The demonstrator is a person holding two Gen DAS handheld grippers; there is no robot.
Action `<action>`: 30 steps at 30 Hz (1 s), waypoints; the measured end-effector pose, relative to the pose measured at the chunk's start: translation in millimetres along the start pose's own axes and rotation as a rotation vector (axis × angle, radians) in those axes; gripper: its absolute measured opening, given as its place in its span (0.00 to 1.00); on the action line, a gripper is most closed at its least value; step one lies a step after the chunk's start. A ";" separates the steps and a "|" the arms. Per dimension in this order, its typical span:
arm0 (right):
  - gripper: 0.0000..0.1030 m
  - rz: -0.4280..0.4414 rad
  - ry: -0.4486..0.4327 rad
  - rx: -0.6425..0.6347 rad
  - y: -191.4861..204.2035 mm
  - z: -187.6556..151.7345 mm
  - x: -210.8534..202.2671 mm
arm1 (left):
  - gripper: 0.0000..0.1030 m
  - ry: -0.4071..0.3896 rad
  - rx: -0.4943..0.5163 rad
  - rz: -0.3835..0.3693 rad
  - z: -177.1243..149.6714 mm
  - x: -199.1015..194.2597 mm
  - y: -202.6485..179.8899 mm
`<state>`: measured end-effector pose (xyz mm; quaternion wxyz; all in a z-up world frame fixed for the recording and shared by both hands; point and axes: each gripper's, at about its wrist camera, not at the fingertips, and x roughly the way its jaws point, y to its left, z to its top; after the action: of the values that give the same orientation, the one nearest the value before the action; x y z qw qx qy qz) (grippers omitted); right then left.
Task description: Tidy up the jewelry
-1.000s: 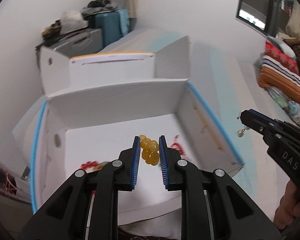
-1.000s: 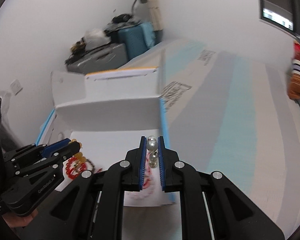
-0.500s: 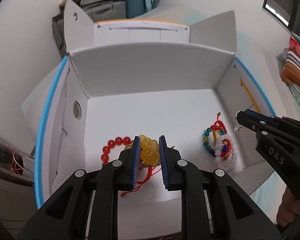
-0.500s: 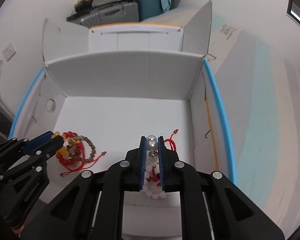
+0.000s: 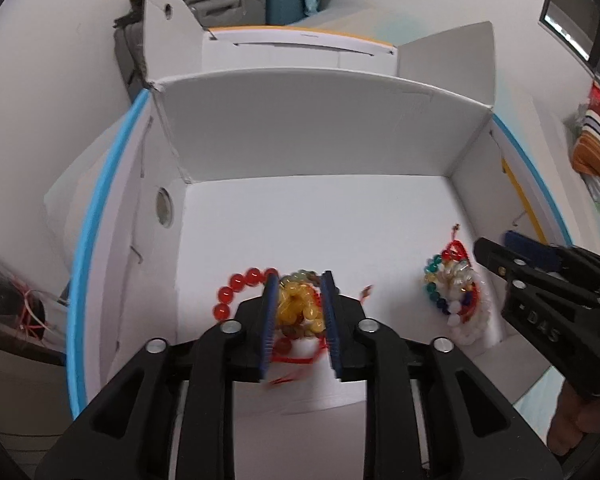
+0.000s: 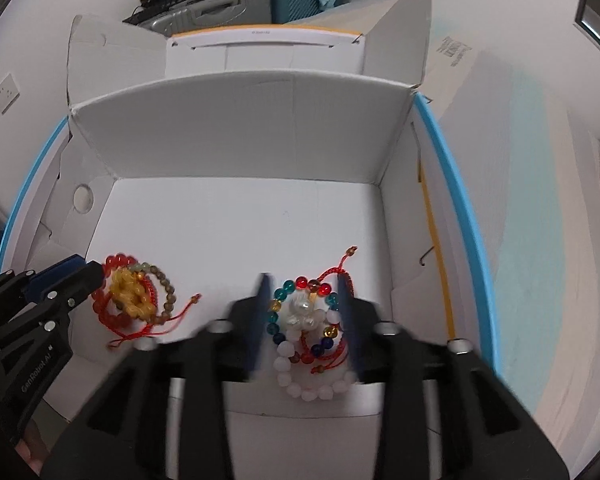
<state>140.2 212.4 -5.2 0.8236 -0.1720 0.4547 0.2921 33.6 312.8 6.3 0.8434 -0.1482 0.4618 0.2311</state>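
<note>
1. Left hand-held gripper (image 5: 298, 316): jaws opening, yellow beads (image 5: 300, 310) between them and resting on the heap of red beads (image 5: 236, 290). Pads look clear of them, so released.
2. Right hand-held gripper (image 6: 304, 312): jaws opening wide, motion-blurred. Pearl piece (image 6: 305, 312) lies between them on the second heap, white beads (image 6: 300, 376) and multicolour beads (image 6: 284, 290). Released too.
3. Both heaps sit on the box (image 6: 240, 144) floor near the front edge, well apart: amber/red on the left, pearl/white on the right. Reads as sorting by colour, one pile per hand.
4. Both grippers point steeply down into the box, likely to drop pieces onto their piles without scattering.
5. Hard to tell: front box wall is hidden behind the gripper bodies; red cords tangle, so the piece count is unclear; the pearl piece's shape is too small to make out.
</note>
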 end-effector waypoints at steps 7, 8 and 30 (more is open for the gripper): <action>0.65 0.002 -0.080 0.027 -8.7 -6.6 -27.3 | 0.70 -0.066 -0.035 0.048 -5.2 -17.8 6.5; 0.66 0.001 -0.093 0.029 -9.7 -7.8 -32.0 | 0.76 -0.086 -0.044 0.054 -8.2 -24.0 8.1; 0.93 -0.051 -0.299 0.033 -9.2 -100.1 -128.6 | 0.94 -0.269 -0.036 0.078 -99.6 -114.6 1.3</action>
<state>27.6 108.6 51.4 0.8919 -0.1246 0.3272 0.2862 -91.3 238.7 50.6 0.8853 -0.1127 0.3457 0.2899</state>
